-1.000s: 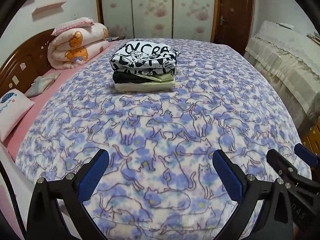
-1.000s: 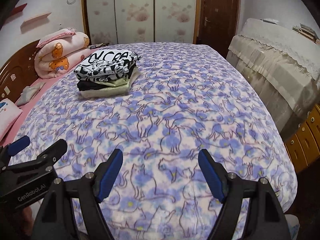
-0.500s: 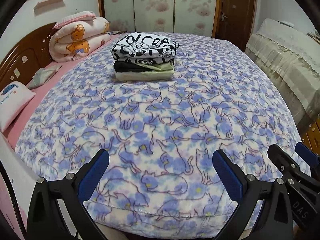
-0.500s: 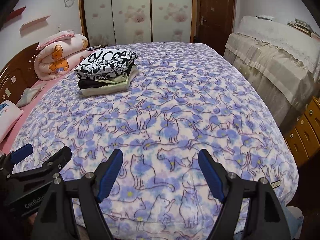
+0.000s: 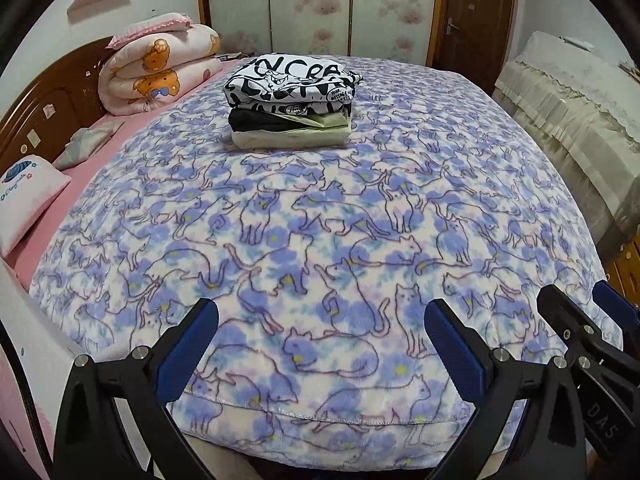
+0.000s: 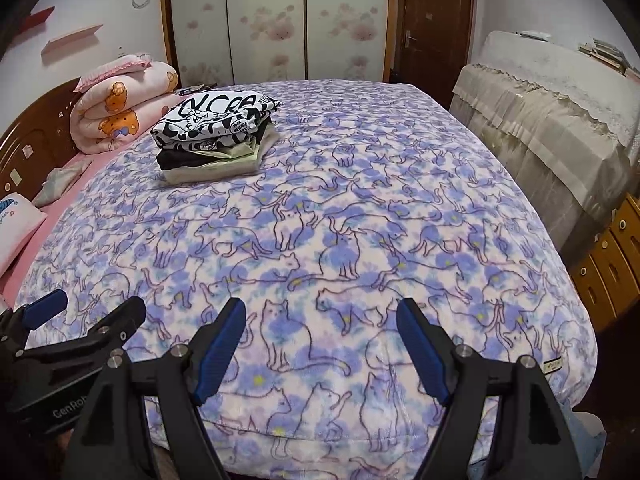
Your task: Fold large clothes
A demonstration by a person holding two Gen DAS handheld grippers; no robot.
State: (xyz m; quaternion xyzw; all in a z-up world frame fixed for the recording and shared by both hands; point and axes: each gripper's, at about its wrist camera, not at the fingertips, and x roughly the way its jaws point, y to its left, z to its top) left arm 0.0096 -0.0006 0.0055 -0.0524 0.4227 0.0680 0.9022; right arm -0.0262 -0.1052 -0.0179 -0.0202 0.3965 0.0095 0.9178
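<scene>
A stack of folded clothes (image 5: 290,100) (image 6: 216,140) rests on the far left part of the bed, a black-and-white lettered shirt on top, dark and pale green garments under it. The bed wears a purple cat-print blanket (image 5: 320,240) (image 6: 340,240). My left gripper (image 5: 320,332) hovers open over the blanket's near edge, nothing between its blue pads. Beside it, my right gripper (image 6: 320,328) is open too, with bare blanket between its fingers. Each gripper shows at the edge of the other's view.
A rolled pink bear-print quilt (image 5: 160,72) and a pillow (image 5: 28,196) lie by the wooden headboard (image 5: 44,112) on the left. A cloth-covered cabinet (image 6: 560,128) and wooden drawers (image 6: 612,256) stand to the right. Wardrobe doors (image 5: 312,8) and a brown door (image 5: 476,20) are behind.
Both views have pulled back toward the foot of the bed, so the blanket's near hem now shows. The clothes stack has not moved. Both grippers stay open.
</scene>
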